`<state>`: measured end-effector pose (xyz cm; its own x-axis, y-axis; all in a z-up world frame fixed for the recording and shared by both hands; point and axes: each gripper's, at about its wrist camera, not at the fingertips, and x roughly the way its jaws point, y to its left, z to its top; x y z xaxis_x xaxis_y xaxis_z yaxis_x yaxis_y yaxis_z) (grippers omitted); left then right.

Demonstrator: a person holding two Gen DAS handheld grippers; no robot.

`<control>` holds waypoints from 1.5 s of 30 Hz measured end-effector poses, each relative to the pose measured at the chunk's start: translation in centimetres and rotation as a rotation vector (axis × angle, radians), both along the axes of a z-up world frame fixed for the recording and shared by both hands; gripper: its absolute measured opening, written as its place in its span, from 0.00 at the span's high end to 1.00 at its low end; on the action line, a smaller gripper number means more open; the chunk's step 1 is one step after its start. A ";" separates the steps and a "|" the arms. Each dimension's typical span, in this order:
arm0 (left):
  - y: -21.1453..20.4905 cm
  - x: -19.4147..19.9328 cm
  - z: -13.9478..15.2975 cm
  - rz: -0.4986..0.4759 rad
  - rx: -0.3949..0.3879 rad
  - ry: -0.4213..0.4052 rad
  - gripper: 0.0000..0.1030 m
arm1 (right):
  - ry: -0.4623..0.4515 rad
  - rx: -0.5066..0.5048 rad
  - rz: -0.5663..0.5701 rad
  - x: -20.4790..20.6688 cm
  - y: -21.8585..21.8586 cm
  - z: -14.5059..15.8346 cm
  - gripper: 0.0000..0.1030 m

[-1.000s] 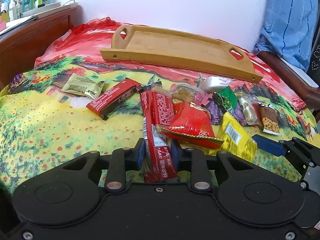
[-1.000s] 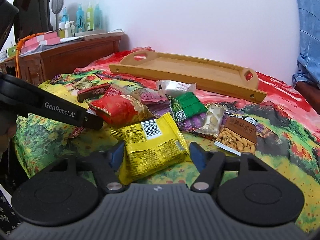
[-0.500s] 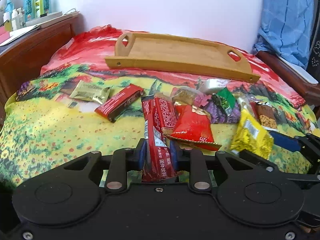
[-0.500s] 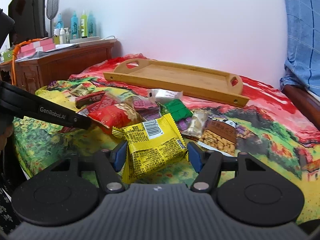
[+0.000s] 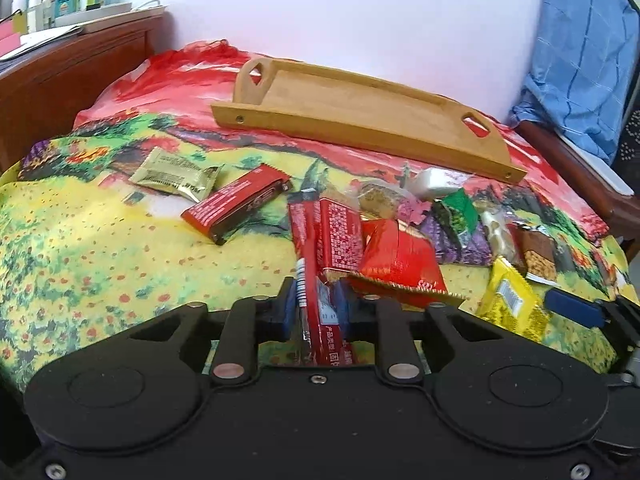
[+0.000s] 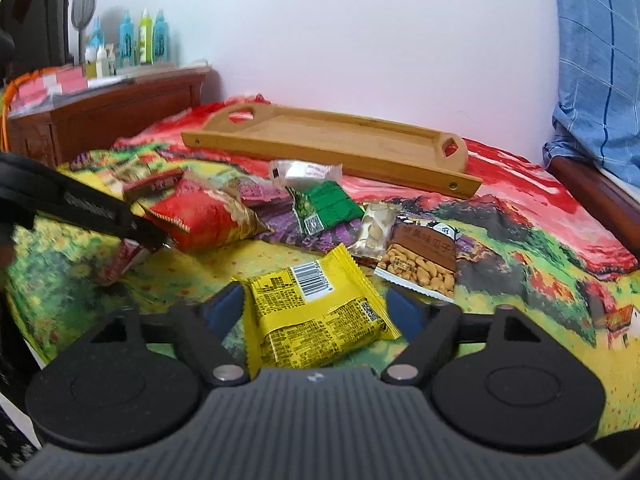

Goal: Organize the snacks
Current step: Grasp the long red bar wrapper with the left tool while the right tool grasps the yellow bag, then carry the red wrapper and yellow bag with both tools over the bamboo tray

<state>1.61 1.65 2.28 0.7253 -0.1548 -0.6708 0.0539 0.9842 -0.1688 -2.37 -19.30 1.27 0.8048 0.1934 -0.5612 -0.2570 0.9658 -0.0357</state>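
A long red snack bar sticks out between the pads of my left gripper, whose jaws are closing on it; it pokes into the snack pile. My right gripper is opening, and a yellow packet lies flat on the bedspread between its spread blue pads. The pile holds a red pouch, a green packet and a peanut packet. An empty bamboo tray sits behind, near the wall. In the right wrist view the left gripper is at the left edge.
A gold packet and a dark red bar lie apart at the left of the pile. A wooden cabinet with bottles stands at the left. Blue cloth hangs over a wooden frame at the right.
My right gripper's jaws have spread away from the yellow packet, which now lies flat between them. The left jaws have squeezed tighter on the red bar.
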 end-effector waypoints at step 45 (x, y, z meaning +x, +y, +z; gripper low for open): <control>2.3 1.5 6.8 0.034 -0.137 -0.123 0.91 | -0.068 0.117 -0.128 3.6 -3.8 4.9 0.37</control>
<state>3.15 3.98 9.06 0.8070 -0.2129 -0.5509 0.0498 0.9540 -0.2956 1.23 -23.09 6.14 0.8620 0.1481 -0.4847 -0.1330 0.9889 0.0658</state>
